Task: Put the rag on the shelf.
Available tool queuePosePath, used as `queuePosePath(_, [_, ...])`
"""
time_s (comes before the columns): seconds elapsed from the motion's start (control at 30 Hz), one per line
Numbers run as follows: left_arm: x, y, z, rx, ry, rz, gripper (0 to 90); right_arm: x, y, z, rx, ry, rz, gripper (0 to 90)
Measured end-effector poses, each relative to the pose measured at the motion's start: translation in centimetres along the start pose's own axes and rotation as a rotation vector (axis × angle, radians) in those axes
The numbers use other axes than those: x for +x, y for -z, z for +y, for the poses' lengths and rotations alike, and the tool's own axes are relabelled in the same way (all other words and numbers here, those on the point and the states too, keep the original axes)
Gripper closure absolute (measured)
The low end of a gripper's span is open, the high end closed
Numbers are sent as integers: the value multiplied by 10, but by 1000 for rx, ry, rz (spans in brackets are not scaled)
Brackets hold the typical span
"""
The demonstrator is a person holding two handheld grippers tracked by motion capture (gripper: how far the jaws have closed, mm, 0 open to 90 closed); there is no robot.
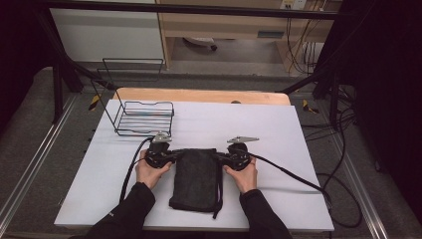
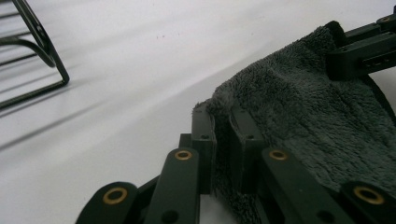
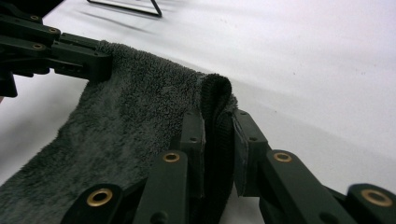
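Both far corners of the towel gripped; fold or lift not yet begun.

Left gripper [image 2: 222, 140] is clenched on the far left corner of the dark grey fluffy terry towel [image 1: 196, 179]; right gripper [image 3: 219, 135] is clenched on its far right corner, pile bunched between the jaws. The towel lies flat, lengthwise toward the person, near the front middle of the white table sheet [image 1: 278, 134]. Judgement: grasp done, the carry or fold remains. Black wire basket [image 1: 144, 118] stands well apart at the far left, nothing visible in it.
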State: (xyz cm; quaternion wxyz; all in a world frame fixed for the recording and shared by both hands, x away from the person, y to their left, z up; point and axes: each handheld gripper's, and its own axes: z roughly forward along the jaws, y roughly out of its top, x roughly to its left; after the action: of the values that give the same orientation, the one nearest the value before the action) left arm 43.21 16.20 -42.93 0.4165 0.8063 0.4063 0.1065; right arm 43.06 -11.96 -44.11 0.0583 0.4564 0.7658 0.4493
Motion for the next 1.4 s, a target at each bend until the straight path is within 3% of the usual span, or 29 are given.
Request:
queuePosePath(0.7, [-15,30,4,-67,-36,-22,821,14,25,1,-86,35,29,780])
queuePosePath(0.87, [-17,36,5,-77,-44,-19,822,21,30,3,-100,67,20,781])
queuePosePath(1.4, [-25,65,15,-148,-57,-19,824,38,49,14,-183,106,30,784])
